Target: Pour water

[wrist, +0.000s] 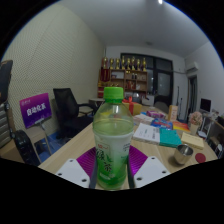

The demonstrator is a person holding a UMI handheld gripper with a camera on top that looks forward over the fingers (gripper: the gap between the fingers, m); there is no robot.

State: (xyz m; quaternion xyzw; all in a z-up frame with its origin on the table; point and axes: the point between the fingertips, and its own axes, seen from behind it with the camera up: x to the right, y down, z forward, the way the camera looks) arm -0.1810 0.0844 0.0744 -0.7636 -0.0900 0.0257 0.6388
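A green-tea bottle (113, 135) with a green cap (114, 93) and a green-and-white label stands upright between my fingers, filling the middle of the gripper view. My gripper (112, 170) is shut on the bottle, its purple pads (84, 163) pressed against the label on both sides. The bottle's base is hidden below the fingers. A small metal cup (183, 154) sits on the wooden table (70, 150), beyond my fingers to the right.
Books and papers (160, 131) lie on the table behind the bottle. A black office chair (66, 108) stands to the left, next to a purple sign (36, 110). A wooden shelf (126, 77) lines the far wall. A dark remote-like object (25, 147) lies at the table's left.
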